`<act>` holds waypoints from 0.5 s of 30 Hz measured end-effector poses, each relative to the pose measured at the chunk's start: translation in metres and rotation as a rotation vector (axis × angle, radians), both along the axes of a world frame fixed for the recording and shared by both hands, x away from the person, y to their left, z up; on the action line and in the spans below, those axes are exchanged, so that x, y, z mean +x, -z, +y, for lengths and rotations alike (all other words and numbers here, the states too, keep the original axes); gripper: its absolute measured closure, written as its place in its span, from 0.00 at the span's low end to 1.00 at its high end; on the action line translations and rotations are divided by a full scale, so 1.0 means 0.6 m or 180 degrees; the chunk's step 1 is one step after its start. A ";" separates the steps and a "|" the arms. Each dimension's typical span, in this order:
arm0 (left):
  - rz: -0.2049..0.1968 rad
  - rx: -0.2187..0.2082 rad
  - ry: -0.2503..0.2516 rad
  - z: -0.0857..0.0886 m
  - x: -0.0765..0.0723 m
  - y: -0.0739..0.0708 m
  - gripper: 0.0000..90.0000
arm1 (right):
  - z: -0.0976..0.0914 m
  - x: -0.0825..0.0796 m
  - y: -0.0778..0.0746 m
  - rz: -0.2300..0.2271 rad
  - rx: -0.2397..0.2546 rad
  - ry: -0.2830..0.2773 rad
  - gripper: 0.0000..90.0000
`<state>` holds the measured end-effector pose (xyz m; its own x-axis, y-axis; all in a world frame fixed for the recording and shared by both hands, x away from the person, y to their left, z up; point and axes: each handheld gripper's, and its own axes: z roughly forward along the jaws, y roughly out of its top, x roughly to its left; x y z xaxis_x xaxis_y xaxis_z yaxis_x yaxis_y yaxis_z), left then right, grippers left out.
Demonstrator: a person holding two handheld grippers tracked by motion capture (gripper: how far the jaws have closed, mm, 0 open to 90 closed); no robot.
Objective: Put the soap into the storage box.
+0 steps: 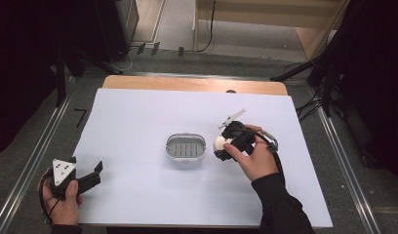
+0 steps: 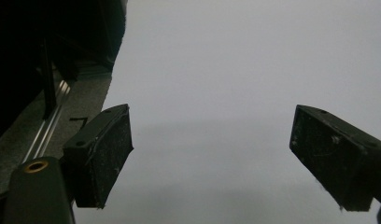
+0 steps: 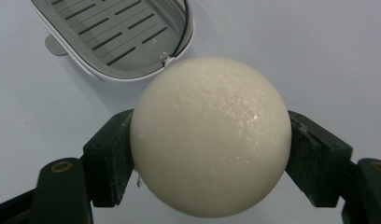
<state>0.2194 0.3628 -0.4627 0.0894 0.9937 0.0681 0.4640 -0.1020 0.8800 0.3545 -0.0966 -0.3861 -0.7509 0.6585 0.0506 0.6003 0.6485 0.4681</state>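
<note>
- A round, cream-white soap ball (image 3: 211,136) is clamped between the two black jaws of the right gripper (image 1: 221,145); in the right gripper view a pad is pressed against each flank of the ball, with the jaws held only as far apart as the ball is wide.
- In the high view the right gripper is seen held in the person's right hand (image 1: 258,157), right of the table's middle; the ball (image 1: 220,143) is carried at the gripper's tip, just beside the right end of the soap dish (image 1: 186,147) and not inside it; whether the ball is clear of the tabletop cannot be told.
- The soap dish, an oval grey tray with a slotted floor and a pale rim (image 3: 132,74), is seen at the centre of the white table sheet (image 1: 138,122); in the right gripper view its near corner is seen just beyond the ball.
- The left gripper (image 1: 89,178) is held in the left hand (image 1: 63,204) at the near left corner of the sheet, well apart from the dish; a grey three-cornered plate (image 1: 63,168) is carried on top of it.
- In the left gripper view, its two jaws are seen spread wide, with only bare white sheet (image 2: 235,93) between them; nothing is gripped.
</note>
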 end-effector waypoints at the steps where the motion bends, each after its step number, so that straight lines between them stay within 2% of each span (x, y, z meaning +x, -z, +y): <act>1: -0.0001 -0.0001 0.0000 0.000 0.000 0.000 0.15 | 0.002 0.000 0.000 -0.0006 0.0010 -0.0024 0.28; 15: -0.0005 -0.0007 0.0003 0.000 0.000 0.000 0.15 | 0.031 0.000 -0.009 -0.0022 0.0009 -0.0119 0.28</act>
<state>0.2193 0.3629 -0.4627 0.0903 0.9937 0.0661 0.4625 -0.1006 0.8809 0.3543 -0.0781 -0.3808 -0.7752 0.6299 0.0473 0.5725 0.6690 0.4740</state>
